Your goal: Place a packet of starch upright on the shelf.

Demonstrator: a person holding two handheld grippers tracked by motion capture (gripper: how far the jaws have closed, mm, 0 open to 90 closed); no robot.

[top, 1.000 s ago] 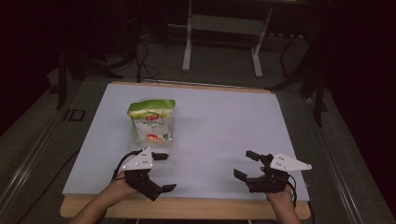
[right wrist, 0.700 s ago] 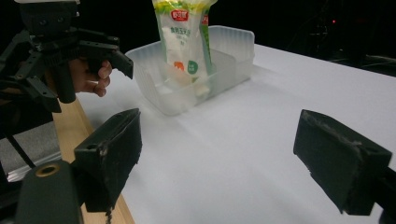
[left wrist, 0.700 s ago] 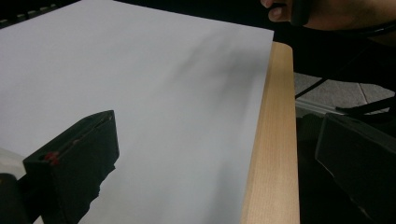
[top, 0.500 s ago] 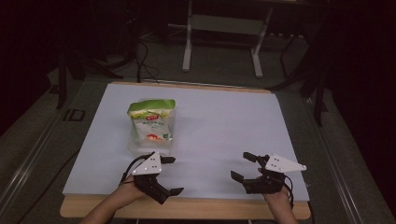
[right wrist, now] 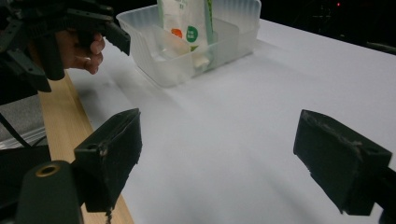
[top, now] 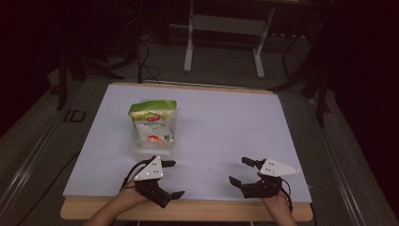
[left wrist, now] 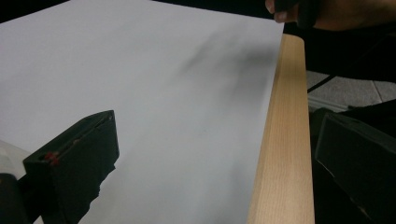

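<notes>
Both claws spread, empty, low at bench (top: 282,117) near edge, left claw (top: 170,179) at 7 o'clock, right claw (top: 242,172) at 5; pouch (top: 151,123) upright in tub (right wrist: 187,42), 10 o'clock, apparently propped for grasping.

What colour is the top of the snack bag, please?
Green, above a white body; the snack bag shows best in the high view.
</notes>
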